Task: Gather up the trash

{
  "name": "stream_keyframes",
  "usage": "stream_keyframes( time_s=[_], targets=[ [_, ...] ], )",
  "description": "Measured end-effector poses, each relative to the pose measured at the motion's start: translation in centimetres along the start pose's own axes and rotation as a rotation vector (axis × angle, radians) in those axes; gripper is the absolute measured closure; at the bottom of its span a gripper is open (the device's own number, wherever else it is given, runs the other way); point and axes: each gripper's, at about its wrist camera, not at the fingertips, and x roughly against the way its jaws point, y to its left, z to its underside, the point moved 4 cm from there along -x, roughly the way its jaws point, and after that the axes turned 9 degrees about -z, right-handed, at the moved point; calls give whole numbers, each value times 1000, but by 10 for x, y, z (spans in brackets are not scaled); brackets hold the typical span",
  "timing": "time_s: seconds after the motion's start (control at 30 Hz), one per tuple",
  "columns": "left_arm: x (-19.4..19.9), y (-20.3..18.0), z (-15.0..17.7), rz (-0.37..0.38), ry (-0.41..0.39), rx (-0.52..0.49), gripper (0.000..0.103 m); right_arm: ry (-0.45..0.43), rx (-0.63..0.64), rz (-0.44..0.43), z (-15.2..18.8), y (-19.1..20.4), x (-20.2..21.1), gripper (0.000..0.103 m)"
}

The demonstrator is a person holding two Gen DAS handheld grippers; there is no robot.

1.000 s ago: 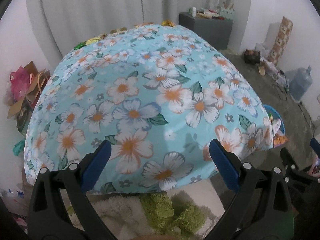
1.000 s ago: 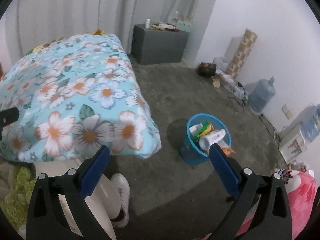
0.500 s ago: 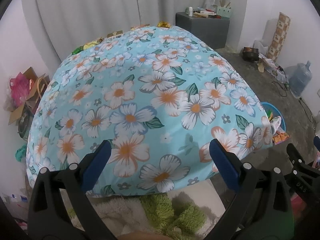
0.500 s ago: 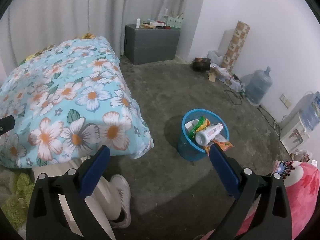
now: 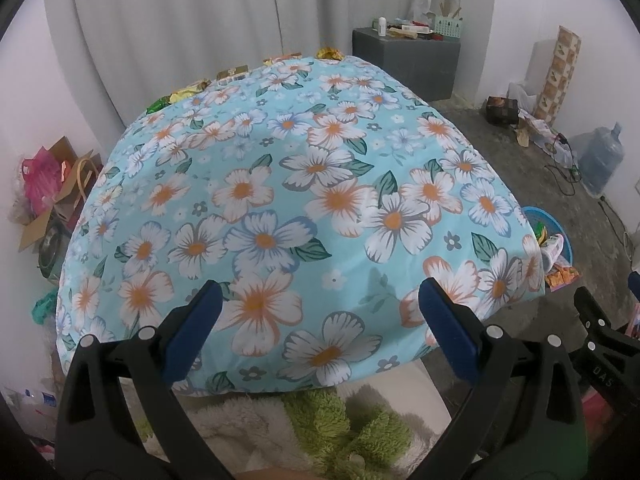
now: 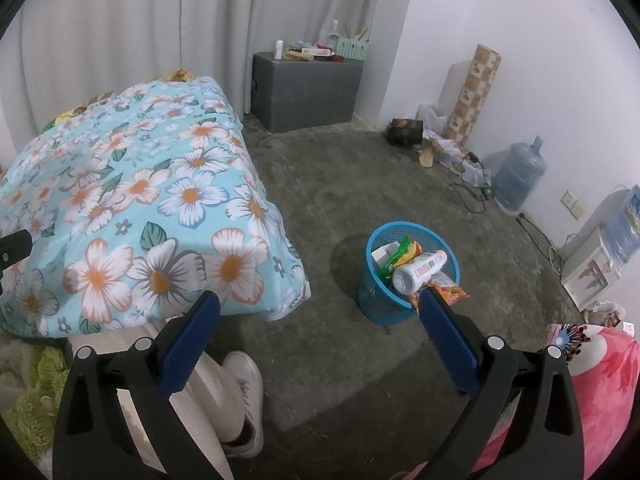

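Observation:
A blue mesh trash basket (image 6: 376,304) stands on the floor right of the bed, holding a white bottle (image 6: 418,270), snack wrappers and a carton; its rim also shows in the left wrist view (image 5: 542,216). Several wrappers (image 5: 188,94) lie along the far edge of the floral bed cover (image 5: 304,200), with one gold wrapper (image 5: 329,53) at the far corner. My left gripper (image 5: 320,312) is open and empty above the near end of the bed. My right gripper (image 6: 320,324) is open and empty above the floor, near the basket.
A grey cabinet (image 6: 308,92) with clutter stands by the far wall. A water jug (image 6: 518,180), cables and boxes line the right wall. A person's leg and white shoe (image 6: 244,392) stand below the right gripper. Bags and cardboard (image 5: 44,196) sit left of the bed.
Both grippers have pulled back and risen a little, so the bed and the basket look smaller and farther. Both stay open and empty.

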Motion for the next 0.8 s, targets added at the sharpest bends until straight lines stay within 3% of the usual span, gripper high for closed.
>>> stream_keyframes(
  time_s=[0.8],
  targets=[
    [0, -5, 4, 3, 5, -6, 9, -8, -6, -39, -2, 4, 0, 6]
  ],
)
